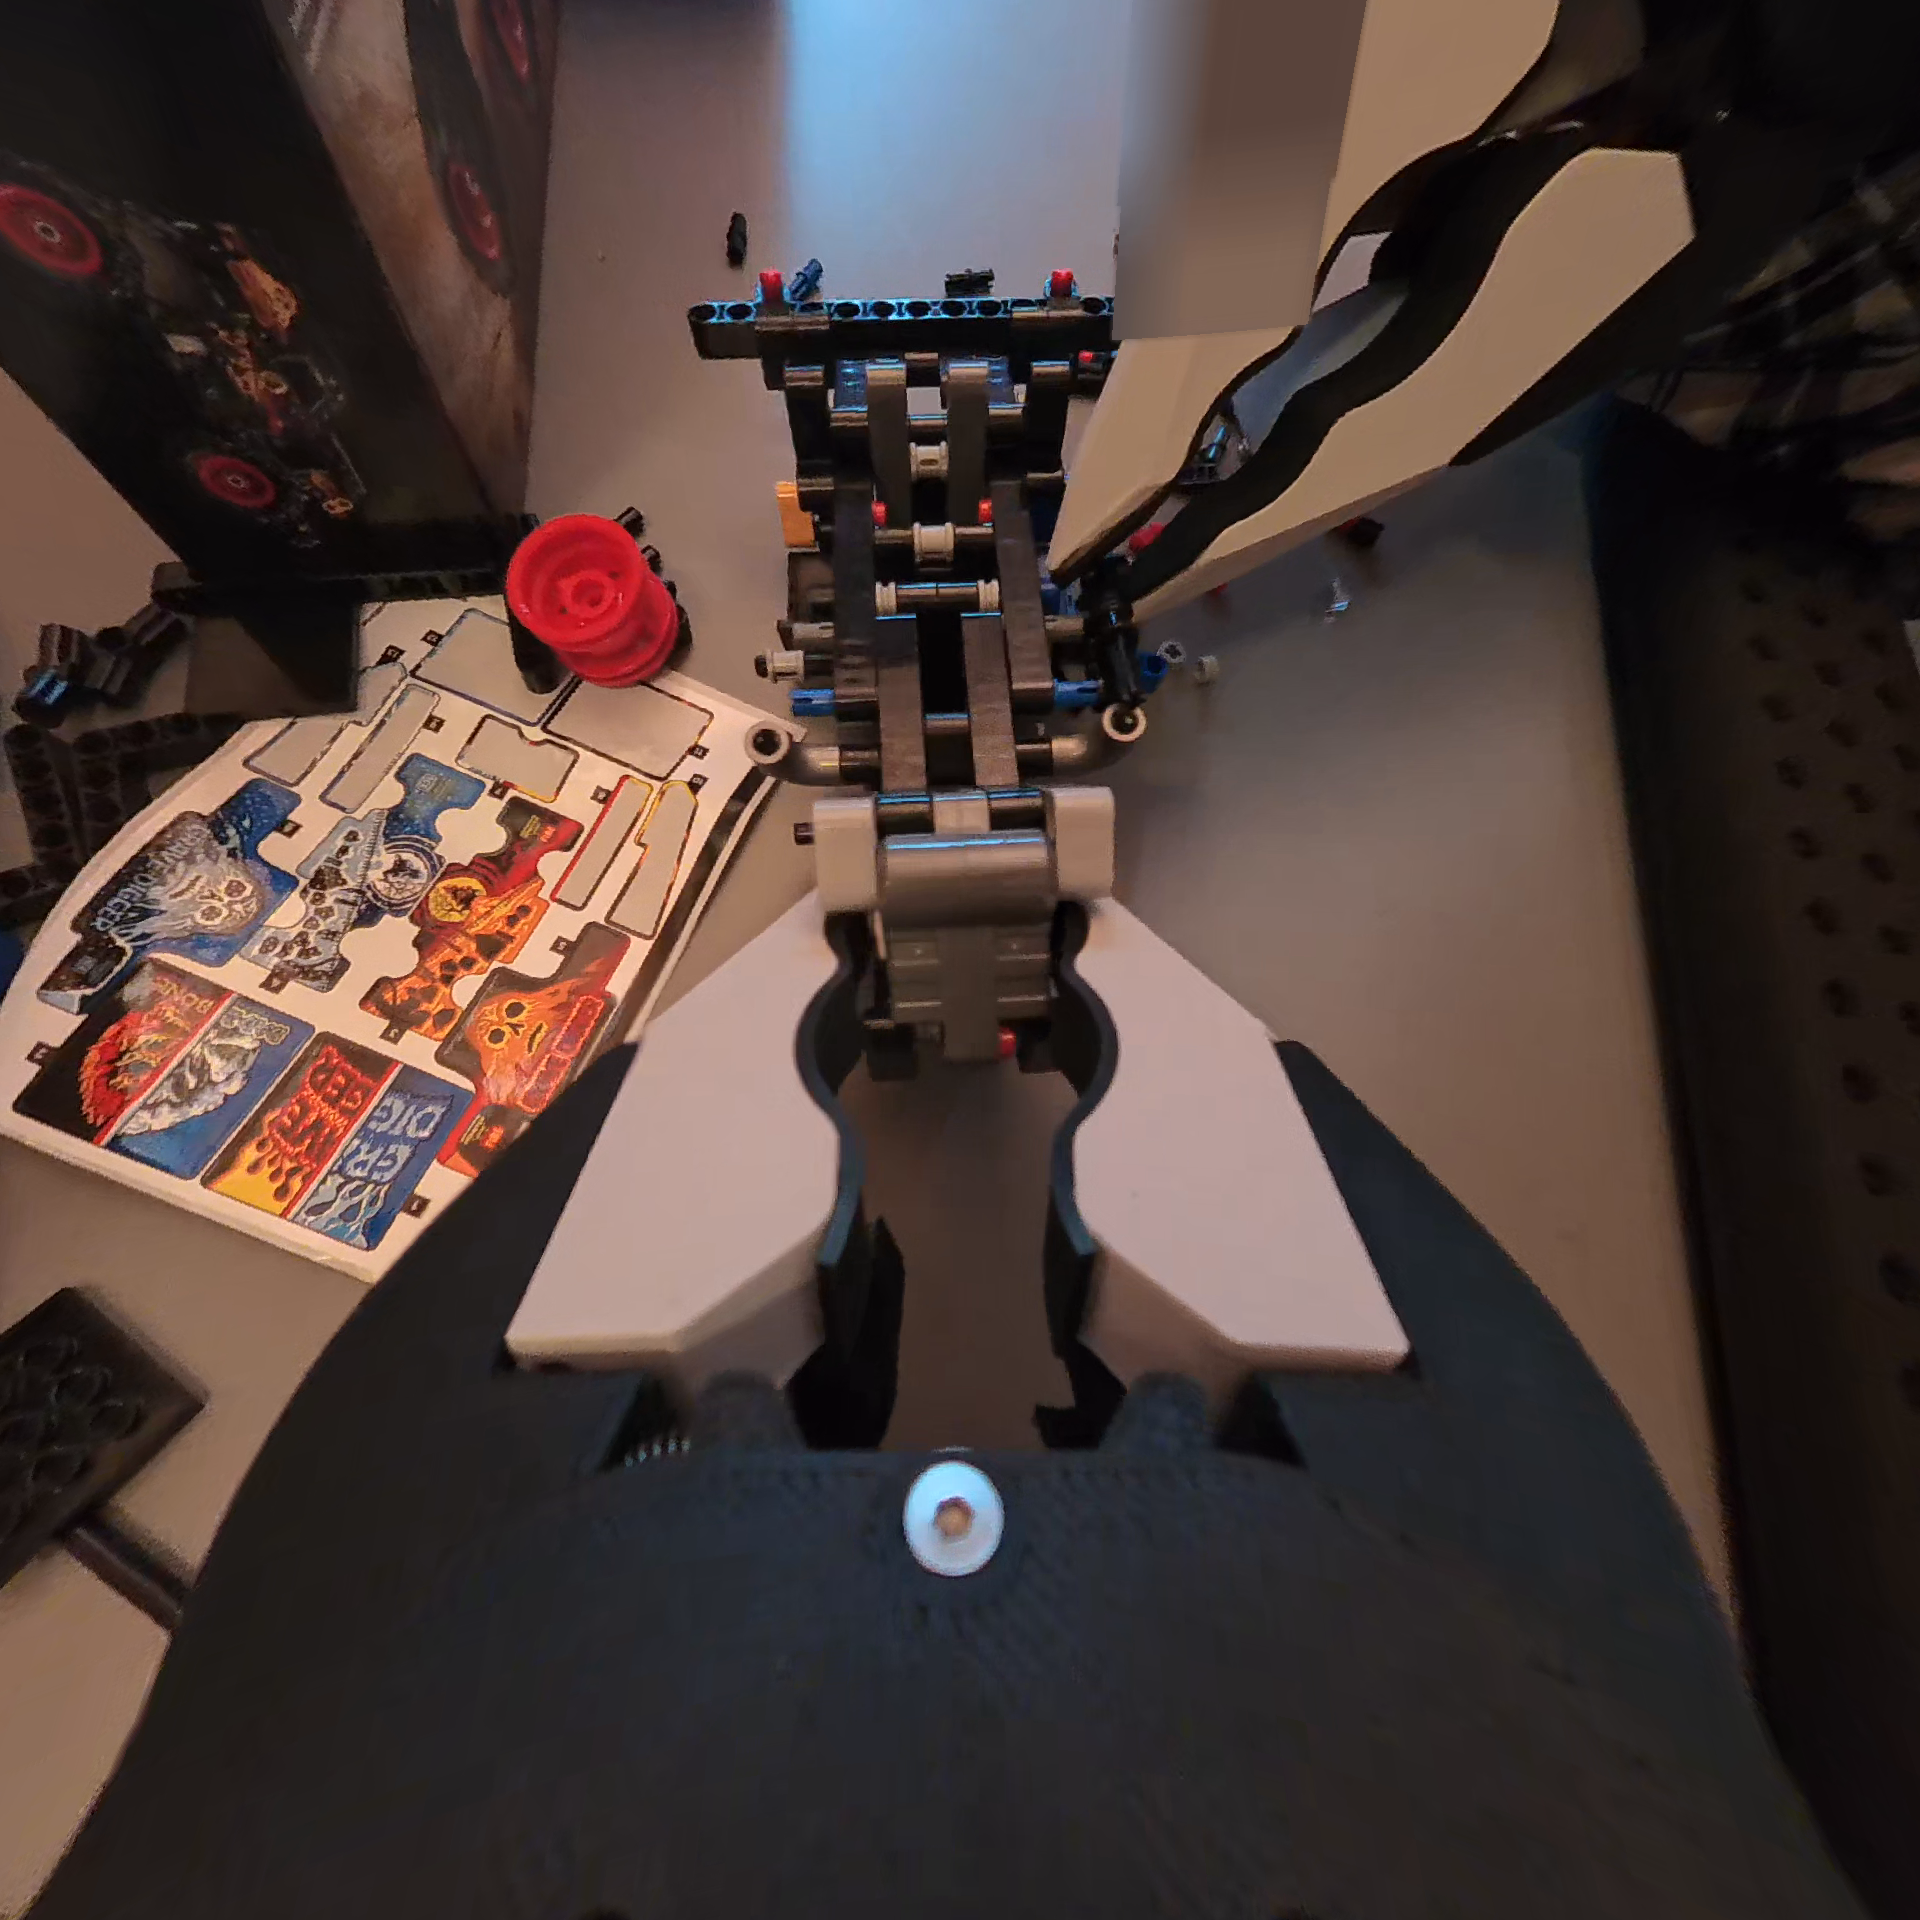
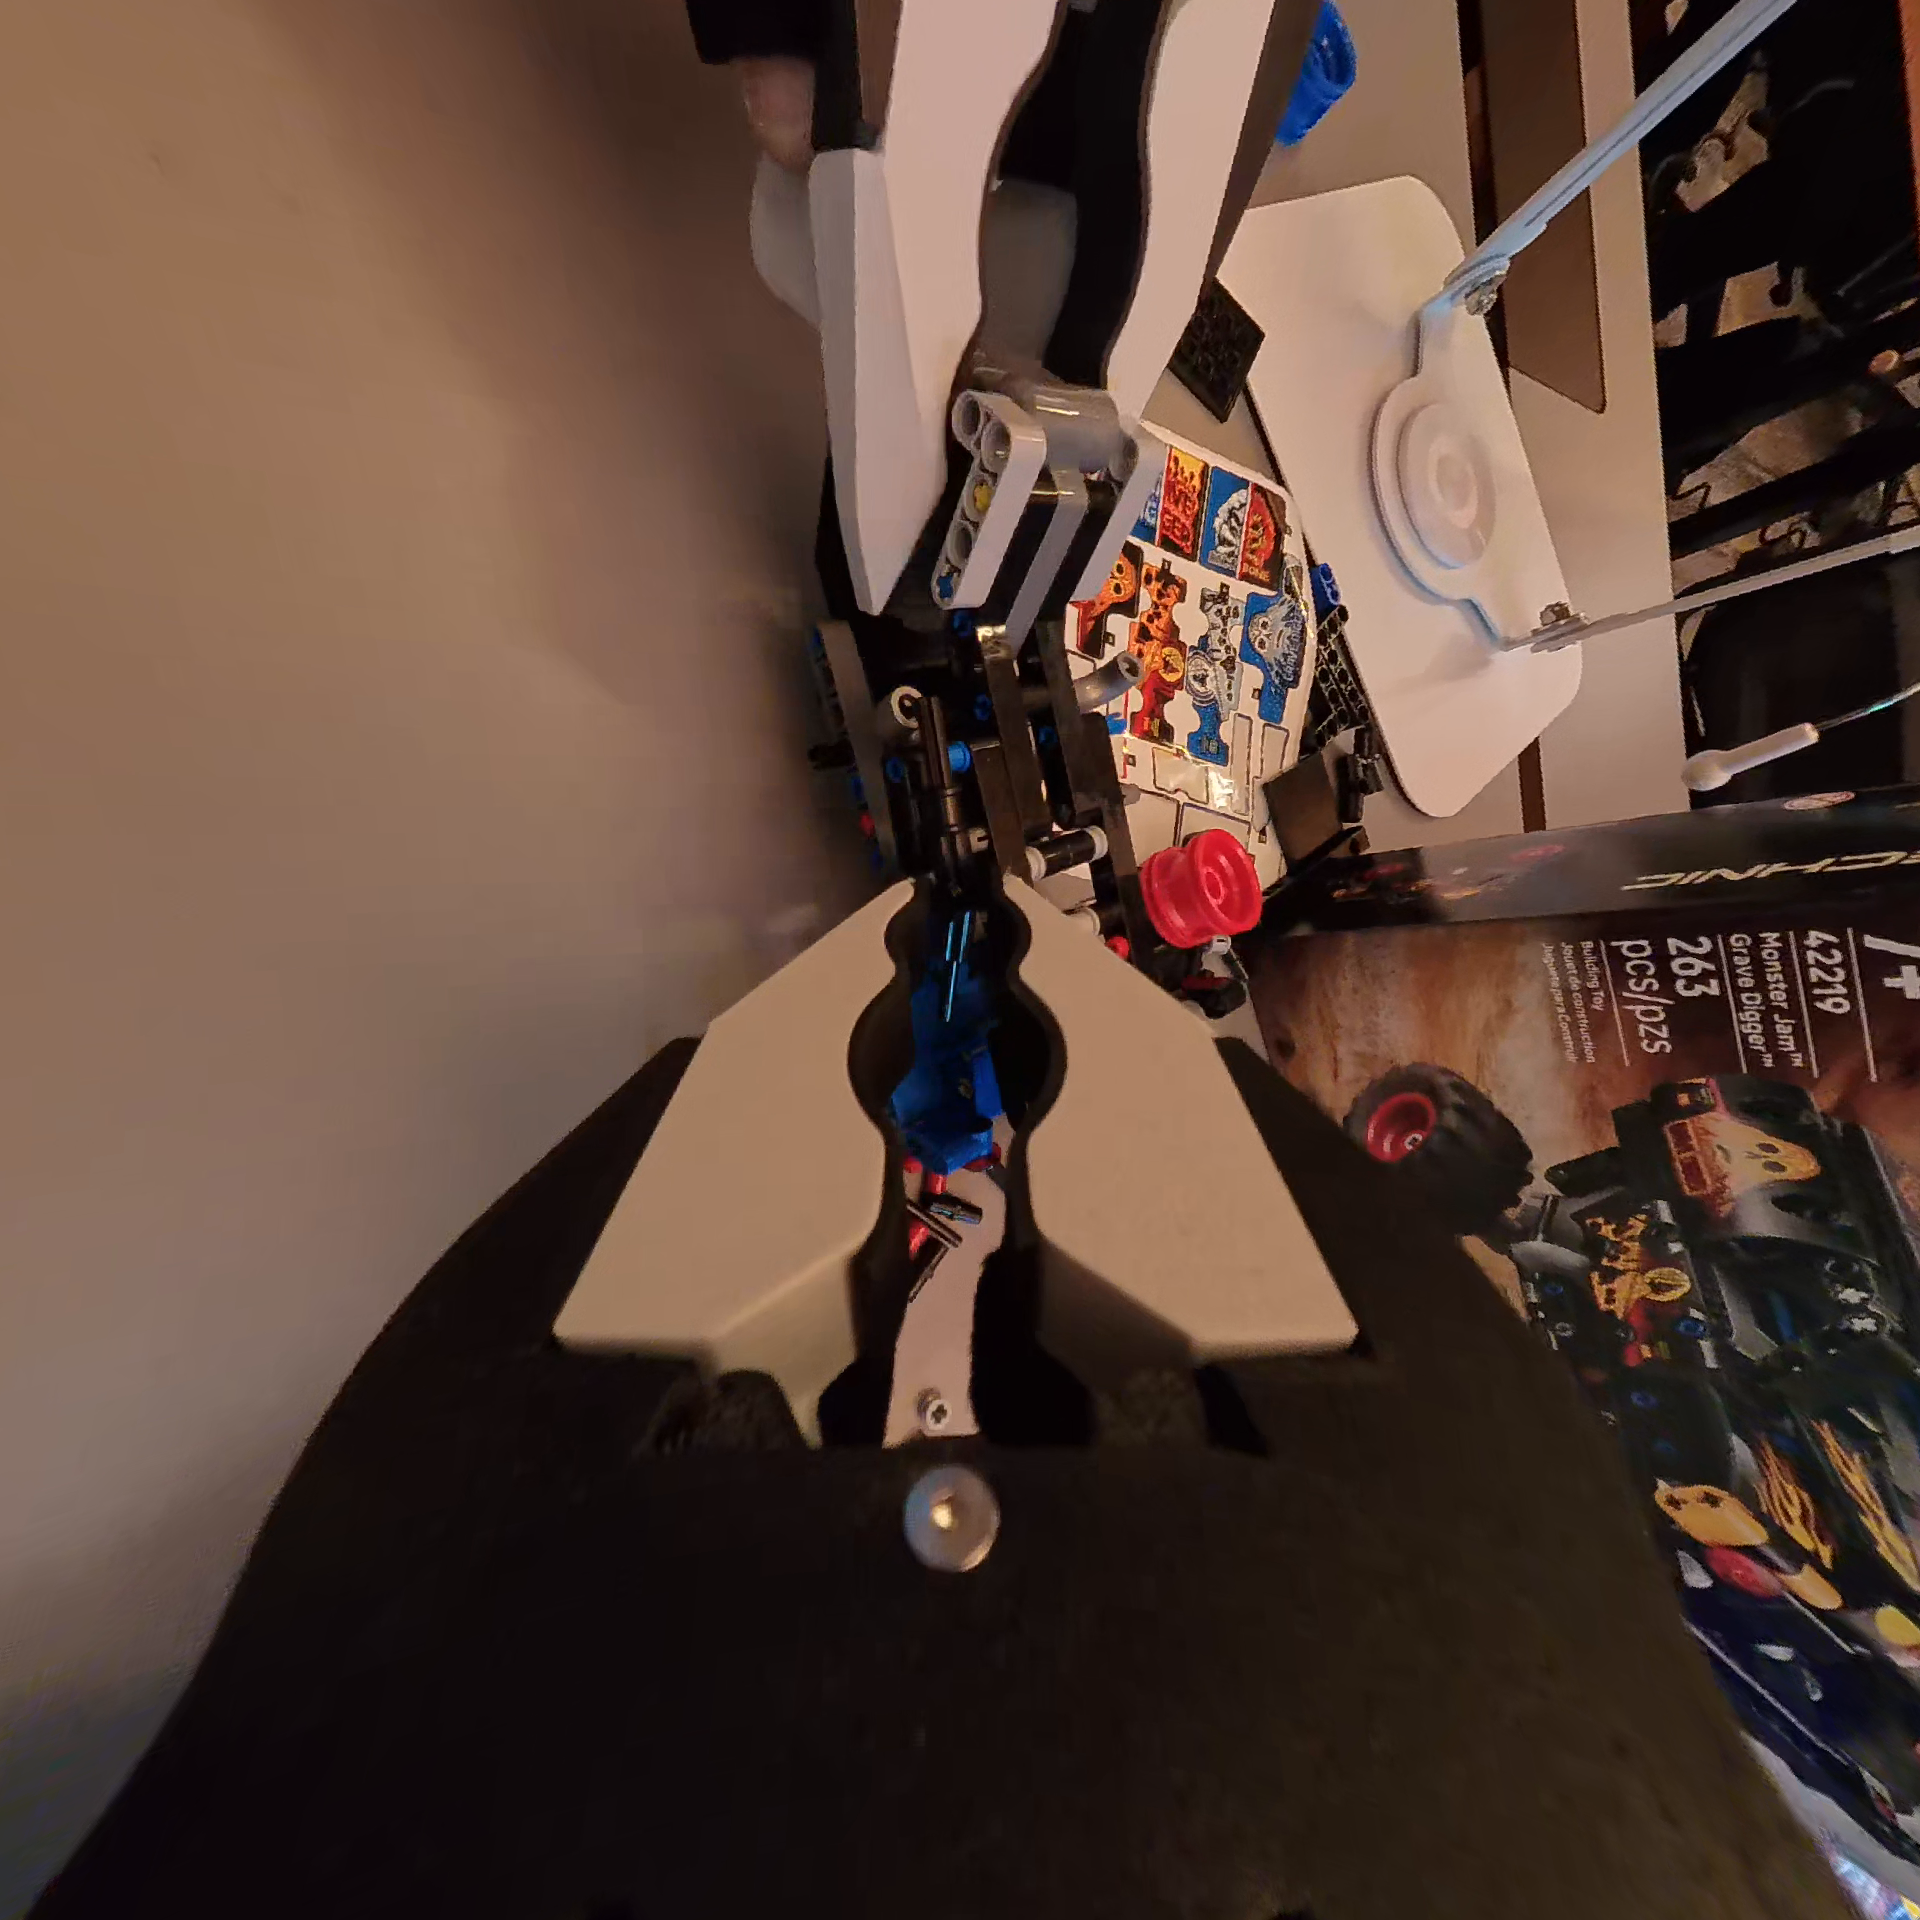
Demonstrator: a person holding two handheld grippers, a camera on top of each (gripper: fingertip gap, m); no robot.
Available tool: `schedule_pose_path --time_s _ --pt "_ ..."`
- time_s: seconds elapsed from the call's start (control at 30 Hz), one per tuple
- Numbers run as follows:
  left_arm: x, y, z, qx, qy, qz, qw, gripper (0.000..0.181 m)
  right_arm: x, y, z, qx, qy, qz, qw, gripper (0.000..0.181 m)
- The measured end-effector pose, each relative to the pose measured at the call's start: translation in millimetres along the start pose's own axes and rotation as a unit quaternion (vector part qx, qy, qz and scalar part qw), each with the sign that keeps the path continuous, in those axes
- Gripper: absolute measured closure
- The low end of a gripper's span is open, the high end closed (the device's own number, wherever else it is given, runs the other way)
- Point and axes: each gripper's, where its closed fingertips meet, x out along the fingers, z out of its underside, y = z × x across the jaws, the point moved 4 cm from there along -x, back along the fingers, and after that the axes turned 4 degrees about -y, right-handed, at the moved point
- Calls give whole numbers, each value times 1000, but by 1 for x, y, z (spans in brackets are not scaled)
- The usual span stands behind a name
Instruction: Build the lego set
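The partly built black and grey lego chassis (image 1: 940, 582) lies lengthwise ahead of me on the grey table. My left gripper (image 1: 961, 940) is shut on its light grey end block (image 1: 961, 847). My right gripper (image 1: 1086, 571) comes in from the upper right and is shut on a thin black rod piece (image 1: 1120, 639) at the chassis's right side. In the right wrist view my right gripper (image 2: 968, 894) pinches that black piece (image 2: 951, 821), with blue parts (image 2: 940, 1081) showing between the fingers. The left gripper (image 2: 997, 582) holds the grey end at the top.
A red wheel hub (image 1: 587, 603) stands on the sticker sheet (image 1: 343, 914) at the left. The set's box (image 1: 239, 312) stands behind it. Black beams (image 1: 62, 769) and a black plate (image 1: 73, 1392) lie at the left, small loose parts (image 1: 1195, 665) at the right. A dark perforated mat (image 1: 1818, 935) borders the right. My hands' fingertips stand some 6 cm from each other.
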Motion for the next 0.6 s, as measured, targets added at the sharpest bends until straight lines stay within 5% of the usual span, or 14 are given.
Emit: schedule_pose_path --time_s 0.1,0.23,0.4,0.6 --pt "-3 0 -2 23 -2 -17 1000 121 0 1 -1 8 -5 -1 1000 174" --pt "-11 -6 -17 108 10 -125 986 89 -1 2 -3 24 -1 -7 1000 174" --pt "-1 16 -34 301 -23 -206 931 115 -2 5 -7 52 6 -15 999 174" --pt "16 20 -40 354 -38 -224 907 147 -4 9 -8 91 12 -28 995 174"
